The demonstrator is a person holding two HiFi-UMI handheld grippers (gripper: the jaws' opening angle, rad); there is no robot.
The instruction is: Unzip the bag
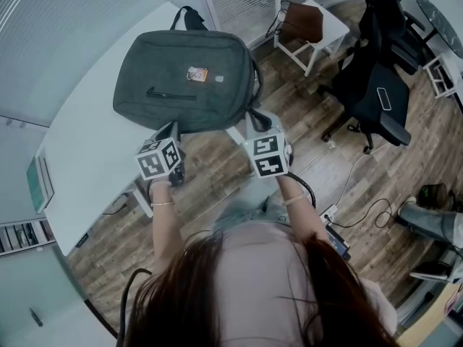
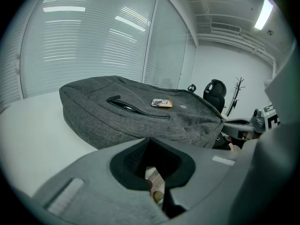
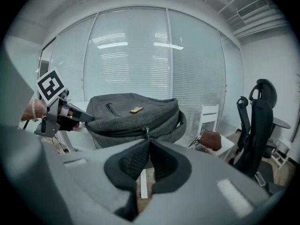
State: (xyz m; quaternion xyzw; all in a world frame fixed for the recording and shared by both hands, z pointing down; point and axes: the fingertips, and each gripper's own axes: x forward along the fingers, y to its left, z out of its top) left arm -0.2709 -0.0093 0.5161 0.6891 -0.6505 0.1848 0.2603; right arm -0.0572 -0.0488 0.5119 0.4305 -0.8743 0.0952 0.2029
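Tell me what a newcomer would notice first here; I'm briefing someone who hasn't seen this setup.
A gray bag lies flat on the white table. At the bag's near edge are the left hand-held gripper, shut, and the right hand-held gripper, closed on the zipper pull. A black office chair stands to the right on the wood floor.

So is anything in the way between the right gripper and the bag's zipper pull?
Nothing visible does. The right gripper is shut right at the zipper pull on the gray bag, apparently pinching it. The left gripper is at another corner, out of the way.
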